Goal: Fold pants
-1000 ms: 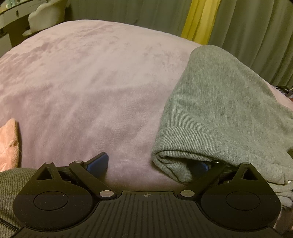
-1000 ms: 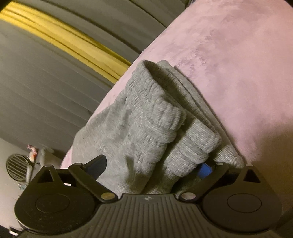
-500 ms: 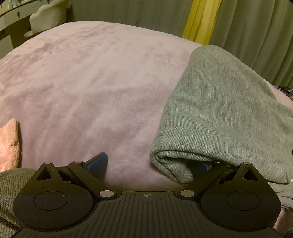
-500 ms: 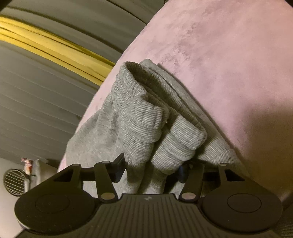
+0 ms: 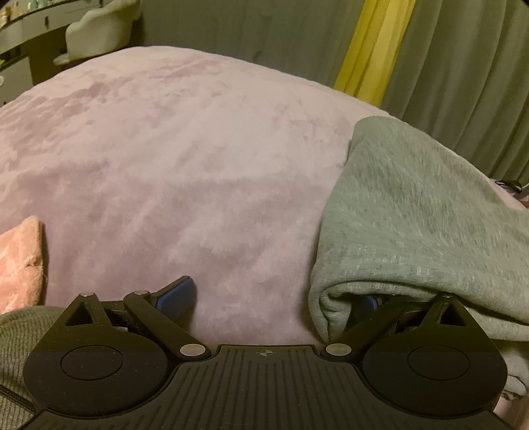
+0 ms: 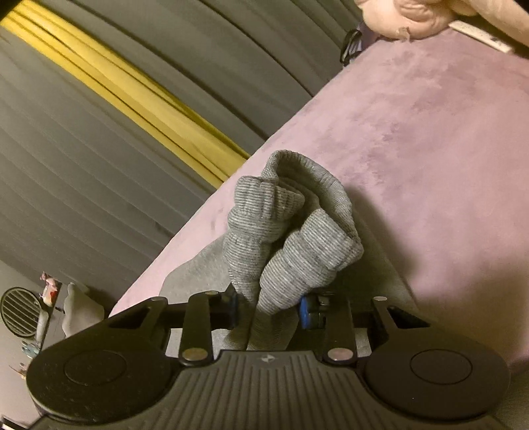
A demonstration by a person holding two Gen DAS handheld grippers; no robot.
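Note:
Grey knit pants (image 5: pixel 423 231) lie folded on a mauve plush bed (image 5: pixel 182 149), at the right of the left wrist view. My left gripper (image 5: pixel 271 299) is open; its right finger sits under the folded edge, its left finger (image 5: pixel 175 294) rests on bare blanket. In the right wrist view my right gripper (image 6: pixel 269 309) is shut on the bunched ribbed cuffs of the pants (image 6: pixel 291 238), lifted a little off the bed (image 6: pixel 429 149).
A pink fluffy cloth (image 5: pixel 20 258) lies at the left edge. Grey curtains with a yellow strip (image 5: pixel 370 49) hang behind the bed. A pale chair (image 5: pixel 99 26) and desk stand at far left. A pink bundle (image 6: pixel 413 16) sits at the bed's far end.
My right gripper closed from open onto the pants cuffs and lifted them. The left gripper stayed open and barely moved.

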